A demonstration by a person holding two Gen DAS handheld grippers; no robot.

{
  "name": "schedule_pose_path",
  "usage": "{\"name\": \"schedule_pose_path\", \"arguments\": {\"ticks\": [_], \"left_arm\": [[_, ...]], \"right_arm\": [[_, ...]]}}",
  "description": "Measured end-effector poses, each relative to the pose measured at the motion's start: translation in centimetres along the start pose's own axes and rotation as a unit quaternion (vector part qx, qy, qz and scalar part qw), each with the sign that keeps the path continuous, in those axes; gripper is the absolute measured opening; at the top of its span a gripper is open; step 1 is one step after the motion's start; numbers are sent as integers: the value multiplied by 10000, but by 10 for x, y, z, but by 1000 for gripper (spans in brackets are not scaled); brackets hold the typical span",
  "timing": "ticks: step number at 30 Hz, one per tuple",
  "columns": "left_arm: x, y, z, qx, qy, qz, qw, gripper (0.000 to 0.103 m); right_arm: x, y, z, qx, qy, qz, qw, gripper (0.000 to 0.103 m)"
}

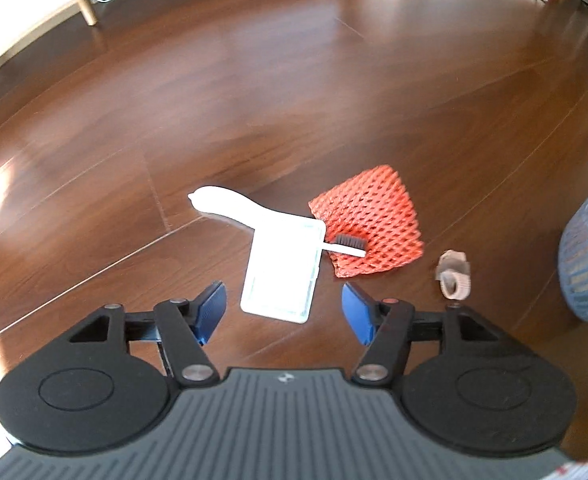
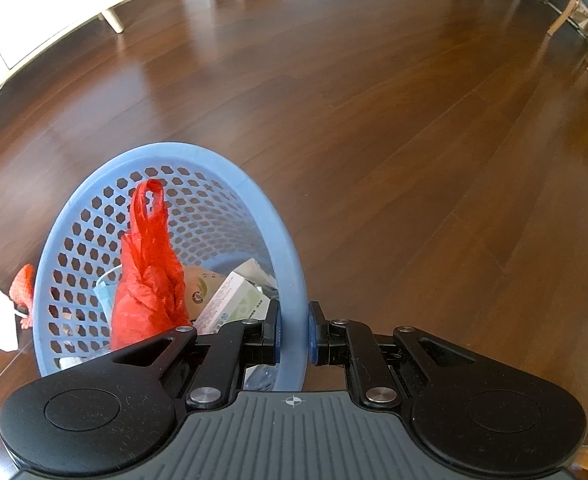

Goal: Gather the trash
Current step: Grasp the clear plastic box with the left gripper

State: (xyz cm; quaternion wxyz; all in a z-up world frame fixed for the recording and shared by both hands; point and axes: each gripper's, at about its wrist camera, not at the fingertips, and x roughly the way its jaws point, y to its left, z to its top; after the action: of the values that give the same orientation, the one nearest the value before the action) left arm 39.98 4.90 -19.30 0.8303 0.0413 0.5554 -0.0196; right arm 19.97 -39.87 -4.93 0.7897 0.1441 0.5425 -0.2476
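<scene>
Our left gripper (image 1: 283, 312) hangs over the floor (image 1: 294, 100), jaws spread wide and holding nothing. Just ahead lie a white box (image 1: 281, 270), a brush (image 1: 344, 245) and a red net (image 1: 368, 222), the brush resting across box and net. Our right gripper (image 2: 292, 330) has its jaws pinching the rim of the blue basket (image 2: 289, 240), which holds a red bag (image 2: 147, 272) and cartons (image 2: 229, 300).

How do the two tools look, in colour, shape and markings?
Both are alike: a grey ribbed body, two round black discs at the sides, black linkage arms with silver pivot bolts, and blue ribbed pads. The left tool shows one red bolt; the right tool has a small white crosshair mark.
</scene>
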Motion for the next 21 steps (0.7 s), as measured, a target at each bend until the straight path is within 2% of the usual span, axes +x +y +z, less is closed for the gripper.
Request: {"name": "schedule_pose_path", "arguments": {"ticks": [7,12,13,15,21], "left_arm": [[51,-11,8,540,65,35,9985,61],[73,-16,10,782,124,111,9968,59],[76,-15,10,1528,11,-305,9878,56],[80,-14,10,1460,73,-296,9888,54],[66,-12,4,1613,-129,-156,9867,53]], "right_arm": [[2,7,-3,7,27,-139,9999,9],[3,6,-6,41,92,-208,9997,9],[3,6,-6,47,104,-217,9997,9],[2,7,-8,30,113,-238,9996,9],[2,6,-3,2,104,-188,9998,9]]}}
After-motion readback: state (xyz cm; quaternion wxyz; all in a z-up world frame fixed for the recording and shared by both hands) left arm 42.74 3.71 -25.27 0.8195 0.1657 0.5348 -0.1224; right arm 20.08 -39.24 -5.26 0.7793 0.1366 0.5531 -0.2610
